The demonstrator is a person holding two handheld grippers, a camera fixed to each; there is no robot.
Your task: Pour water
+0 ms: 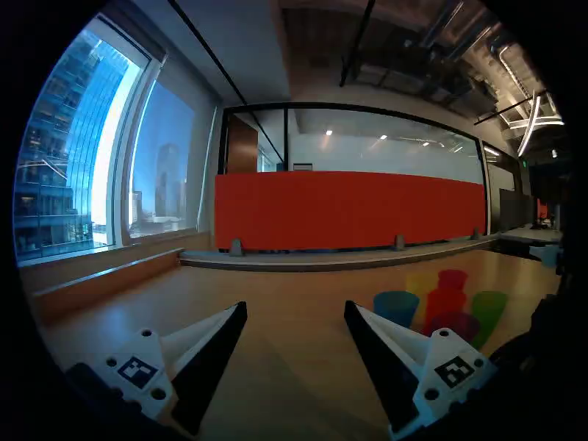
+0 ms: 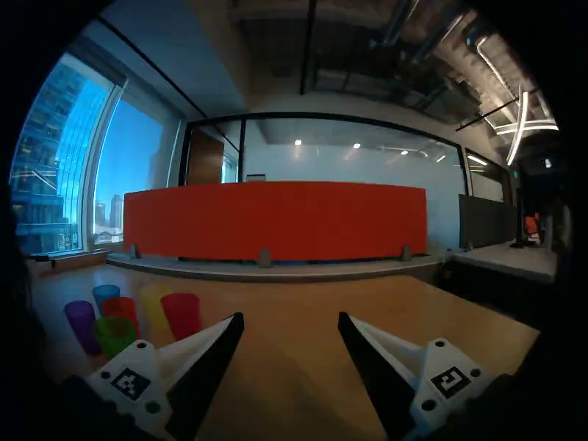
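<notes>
Wooden surface carries a cluster of coloured plastic cups (red, blue, green, yellow, purple), right of the left tool and left of the right tool; both tools gape, empty.

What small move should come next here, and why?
Probably swing the right gripper to its left, toward the translucent red plastic cup, the nearest of the coloured cups on the wooden table. It is open and empty, as is the left gripper, so a cup must be grasped before any pouring.
</notes>
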